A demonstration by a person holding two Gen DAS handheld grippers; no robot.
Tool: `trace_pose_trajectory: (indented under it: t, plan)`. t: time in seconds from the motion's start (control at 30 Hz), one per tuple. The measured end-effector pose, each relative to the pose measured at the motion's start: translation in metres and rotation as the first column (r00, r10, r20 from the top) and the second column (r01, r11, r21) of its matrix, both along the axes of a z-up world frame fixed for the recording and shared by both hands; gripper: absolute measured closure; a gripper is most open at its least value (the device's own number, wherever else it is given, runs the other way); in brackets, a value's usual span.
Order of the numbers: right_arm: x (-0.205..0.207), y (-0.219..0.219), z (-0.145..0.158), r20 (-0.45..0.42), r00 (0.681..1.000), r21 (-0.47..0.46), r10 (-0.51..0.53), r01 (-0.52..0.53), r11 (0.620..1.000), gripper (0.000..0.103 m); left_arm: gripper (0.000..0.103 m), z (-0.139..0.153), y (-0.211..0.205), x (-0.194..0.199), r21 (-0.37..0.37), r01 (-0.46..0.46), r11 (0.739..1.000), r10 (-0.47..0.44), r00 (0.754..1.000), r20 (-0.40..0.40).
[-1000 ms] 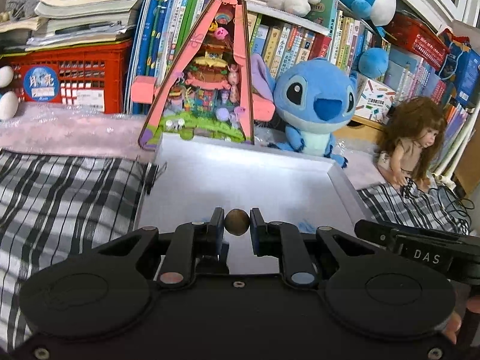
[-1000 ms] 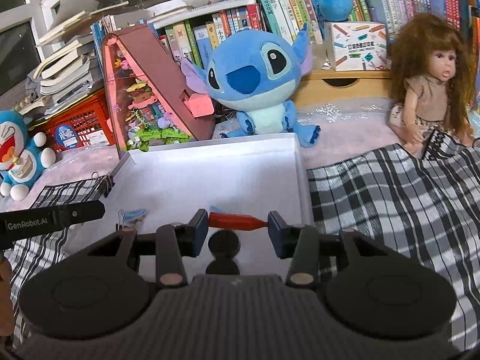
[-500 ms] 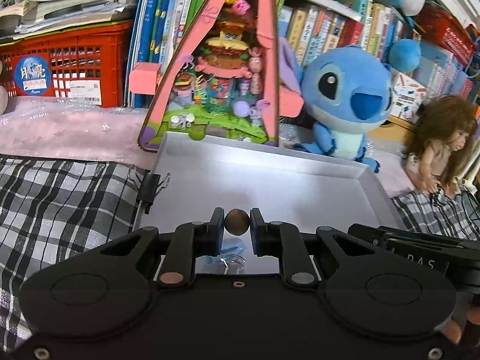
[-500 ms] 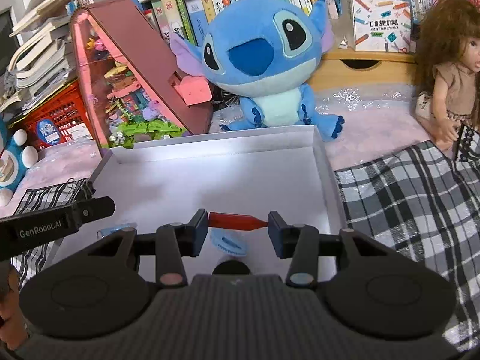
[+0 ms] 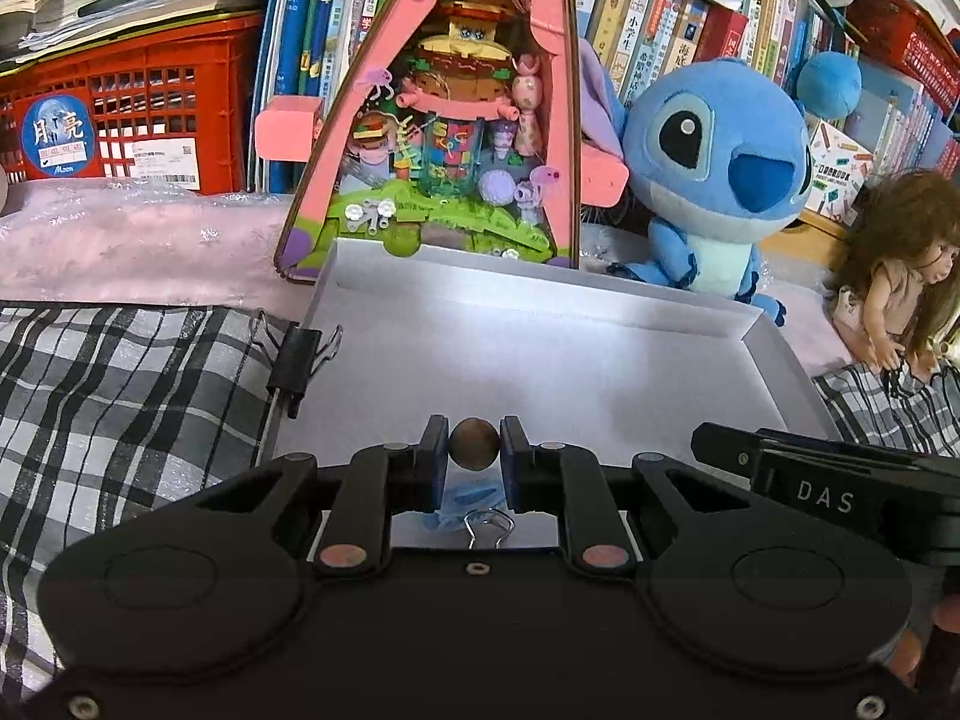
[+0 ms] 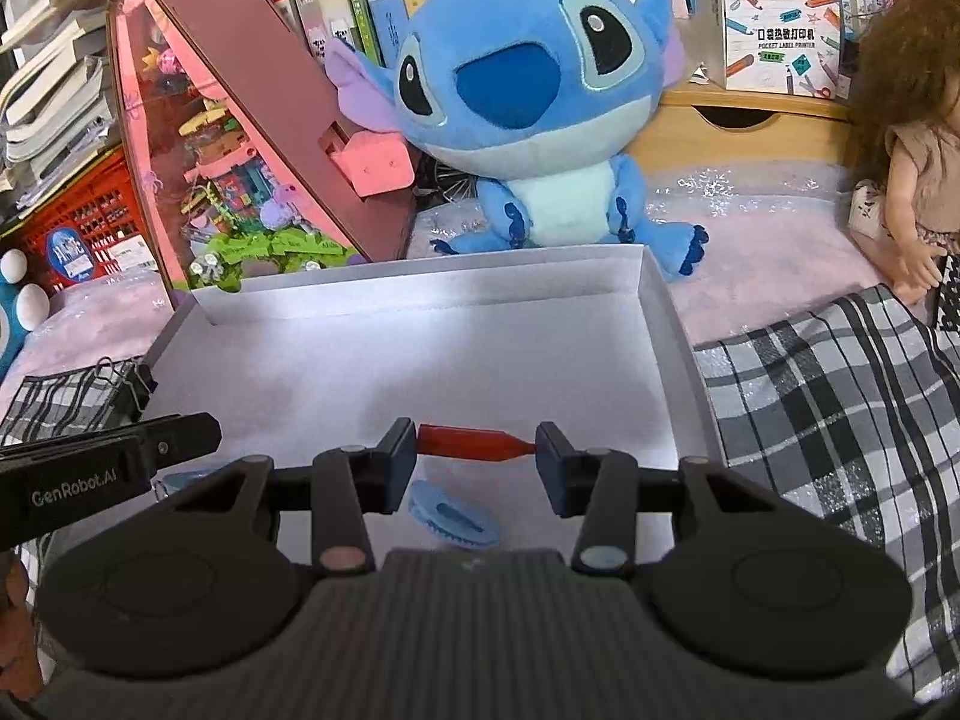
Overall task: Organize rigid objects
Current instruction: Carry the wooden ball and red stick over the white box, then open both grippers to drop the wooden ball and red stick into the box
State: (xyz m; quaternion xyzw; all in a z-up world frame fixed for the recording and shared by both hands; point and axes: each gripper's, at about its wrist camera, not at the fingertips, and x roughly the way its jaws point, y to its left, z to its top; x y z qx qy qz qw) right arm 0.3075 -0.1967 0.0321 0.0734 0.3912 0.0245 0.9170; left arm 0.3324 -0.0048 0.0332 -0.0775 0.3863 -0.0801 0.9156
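L gripper clamps 1 brown ball, R gripper 1 red peg.

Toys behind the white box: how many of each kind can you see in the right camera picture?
Blue plush toys: 1, the blue plush
Dolls: 1, the long-haired doll
Pink triangular playhouses: 1, the playhouse
Blue and white cartoon cat toys: 1, only partly seen at the left edge
Total: 4

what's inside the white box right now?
In the white box: a blue comb-like piece near the front, plus a clip's wire loops over something blue. The rest of the visible floor looks bare. The grippers cover the front edge, so anything there is hidden.
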Motion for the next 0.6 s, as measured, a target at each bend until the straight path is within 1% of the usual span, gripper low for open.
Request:
trace_pose_trajectory:
  t: [0.23,0.6]
  plan:
    - [-0.0005,0.0008,-0.005,-0.003,1.0,-0.014,0.007,-0.007,1.0,0.054,0.086,-0.0064,-0.0034,0.0008,0.016,0.006,1.0,-0.006,1.0,-0.014]
    - [-0.0001,0.0003,-0.0068,-0.008,1.0,-0.014,0.004,-0.004,1.0,0.054,0.084,-0.0084,-0.0014,0.0008,0.007,0.004,1.0,-0.004,1.0,-0.01]
